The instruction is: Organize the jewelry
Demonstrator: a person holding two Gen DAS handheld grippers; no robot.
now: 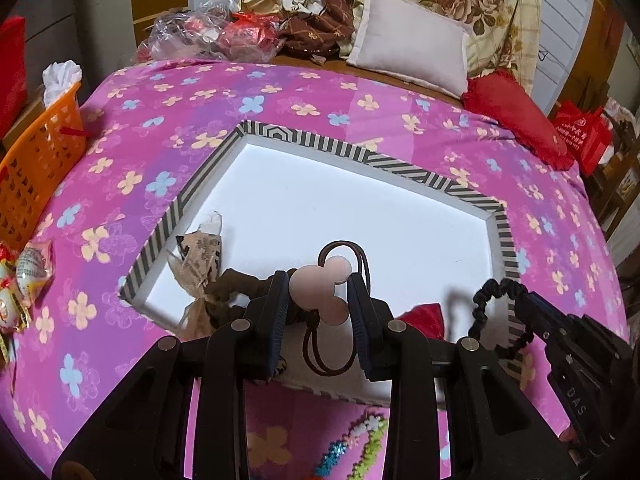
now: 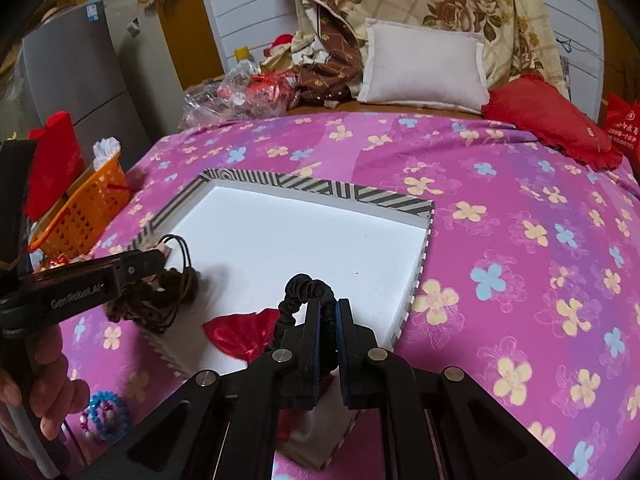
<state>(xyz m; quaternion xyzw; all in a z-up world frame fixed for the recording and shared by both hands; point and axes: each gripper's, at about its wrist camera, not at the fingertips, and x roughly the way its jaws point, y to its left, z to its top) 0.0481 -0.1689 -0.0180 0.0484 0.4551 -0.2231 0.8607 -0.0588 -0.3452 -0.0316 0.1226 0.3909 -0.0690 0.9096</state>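
I am holding both claws over the near edge of the tray [image 1: 304, 200], which is lying on the flowered bedspread [image 1: 280, 96]. My left claw [image 1: 318, 300] is clamped on a pink hair tie [image 1: 320, 292]: its three round discs are sitting between the pads and its brown elastic loops are showing above and hanging below. My right claw [image 2: 327, 312] is pressed together on a black scrunchie [image 2: 304, 284], whose ruffled band is arching up above the fingertips and trailing down to the left. Inside the tray, a red bow [image 2: 240, 336] is lying at the near edge, just left of my right claw, and a brown bow [image 1: 200, 256] is lying in the near left corner beside my left claw. A blue bead bracelet [image 2: 106, 420] is lying on the bedspread, outside the tray to the near left. An orange basket [image 1: 36, 172] is standing at the bed's left edge.
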